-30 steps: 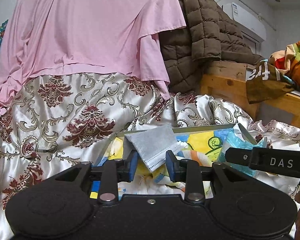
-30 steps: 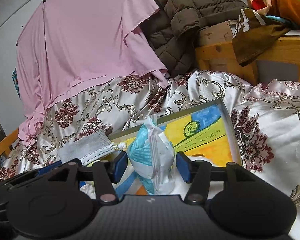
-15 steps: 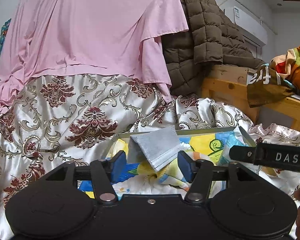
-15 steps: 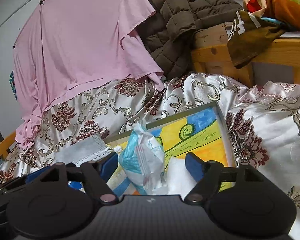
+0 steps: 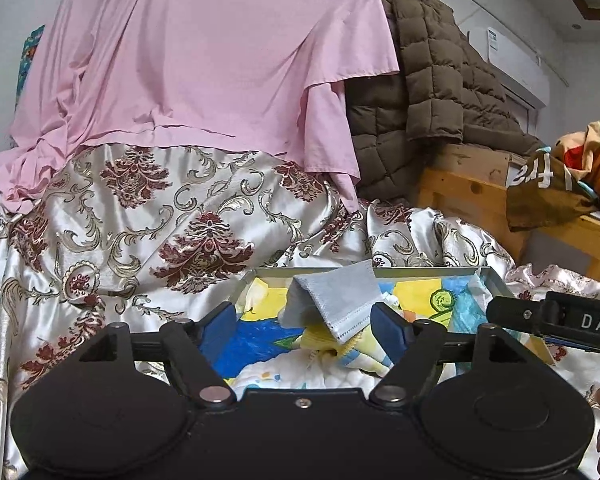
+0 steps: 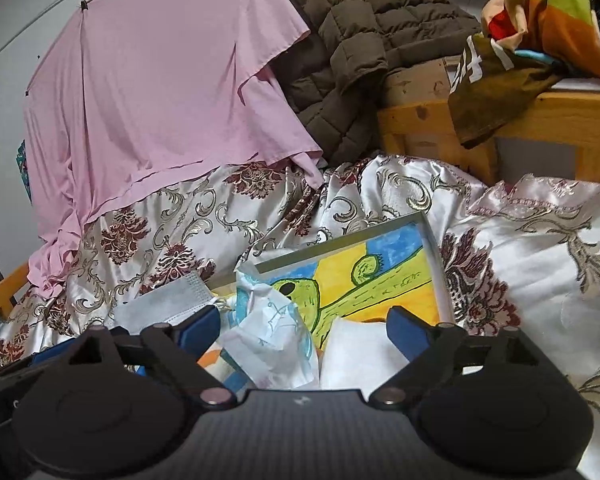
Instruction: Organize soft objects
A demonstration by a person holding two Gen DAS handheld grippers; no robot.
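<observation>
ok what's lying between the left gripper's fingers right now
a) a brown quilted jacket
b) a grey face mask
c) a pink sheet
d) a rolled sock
b: a folded grey face mask lies in the tray between the opening jaws of the left gripper, with its pads clear of it.

Both wrist views: even, moderately bright indoor light with soft shadows in the folds of the pink sheet (image 5: 204, 64). Sheen glares on the satin bedspread (image 6: 540, 248). Strong fisheye bending and dark vignetting at the corners. Focus sharp centrally; the near black claw housing slightly soft.
</observation>
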